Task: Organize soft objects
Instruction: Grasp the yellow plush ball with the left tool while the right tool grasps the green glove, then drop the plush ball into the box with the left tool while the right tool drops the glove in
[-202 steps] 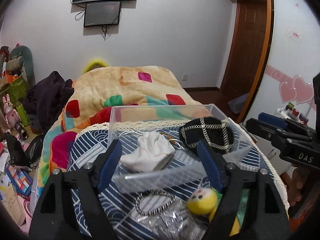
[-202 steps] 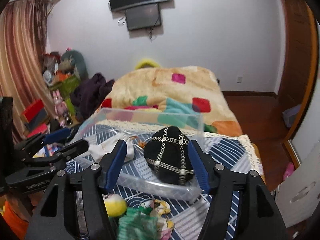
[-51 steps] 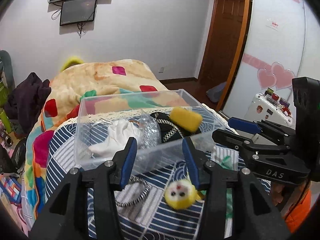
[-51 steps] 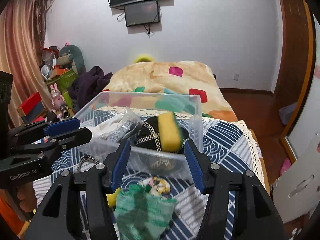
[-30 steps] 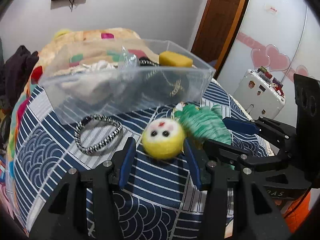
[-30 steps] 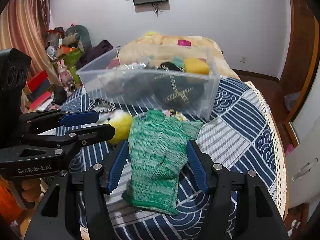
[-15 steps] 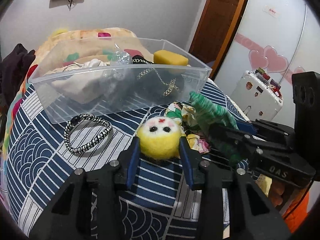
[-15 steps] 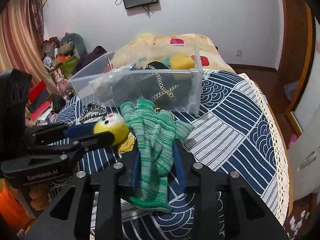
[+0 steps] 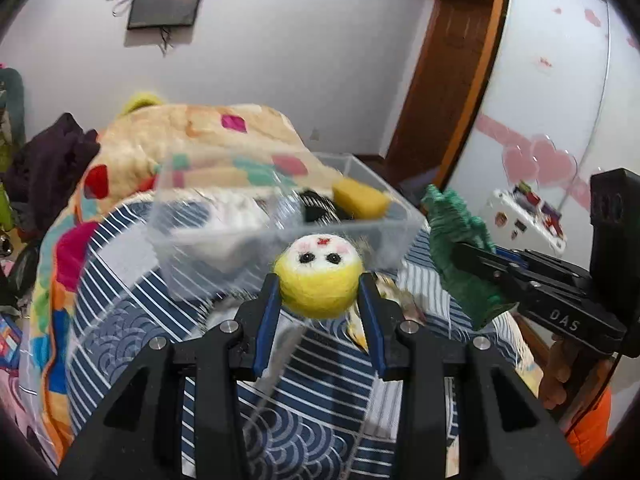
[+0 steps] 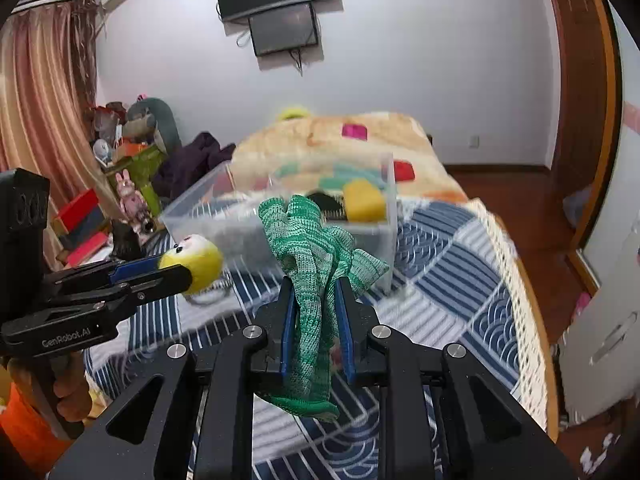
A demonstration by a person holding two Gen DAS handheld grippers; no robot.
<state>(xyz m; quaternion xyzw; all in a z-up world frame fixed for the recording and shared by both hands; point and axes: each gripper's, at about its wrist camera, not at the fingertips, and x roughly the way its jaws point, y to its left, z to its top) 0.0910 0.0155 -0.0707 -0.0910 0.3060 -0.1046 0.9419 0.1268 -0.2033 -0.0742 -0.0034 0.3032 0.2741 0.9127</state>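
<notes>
My left gripper (image 9: 319, 286) is shut on a yellow felt doll head (image 9: 319, 276) and holds it above the blue patterned cloth, in front of the clear plastic bin (image 9: 224, 240). My right gripper (image 10: 315, 292) is shut on a green knit glove (image 10: 310, 256), lifted off the cloth just before the bin (image 10: 380, 236). The bin holds a yellow sponge (image 9: 360, 199), a black chained pouch and a white cloth. The glove (image 9: 456, 240) and the right gripper show at the right of the left wrist view. The doll head (image 10: 198, 258) shows at the left of the right wrist view.
The bin stands on a table with a blue patterned cloth (image 10: 452, 280), lace-edged at the right. A floral fabric piece (image 9: 394, 292) lies under the held items. Behind is a bed with an orange quilt (image 9: 192, 136). Clutter and toys (image 10: 132, 152) stand at the left.
Both grippers have lifted off the cloth, the left with the doll head and the right with the green glove, and now hold them higher, level with the bin.
</notes>
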